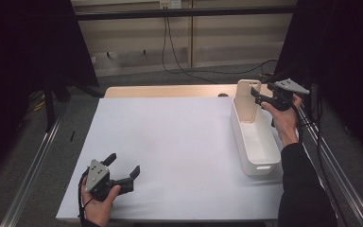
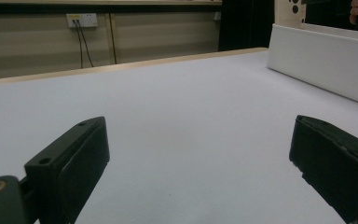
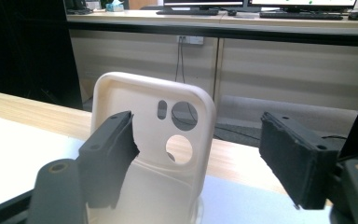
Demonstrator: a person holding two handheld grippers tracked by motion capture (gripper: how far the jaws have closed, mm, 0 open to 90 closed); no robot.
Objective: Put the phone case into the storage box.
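Nearest us the left gripper [image 1: 124,169] low over the white desk [image 1: 170,142], fingers wide apart on nothing, our right gripper [image 1: 256,97] at the far end of the white bin [image 1: 257,146], fingers apart around the cream phone case [image 3: 151,135] standing upright in it.

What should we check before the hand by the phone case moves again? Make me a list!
1. Right gripper jaws open: ok.
2. Pads off the phone case: cannot tell; the left pad overlaps it.
3. Phone case upright at the far end of the white bin: ok.
4. Case will stay standing alone: cannot tell.
5. Left gripper open, away from the bin: ok.
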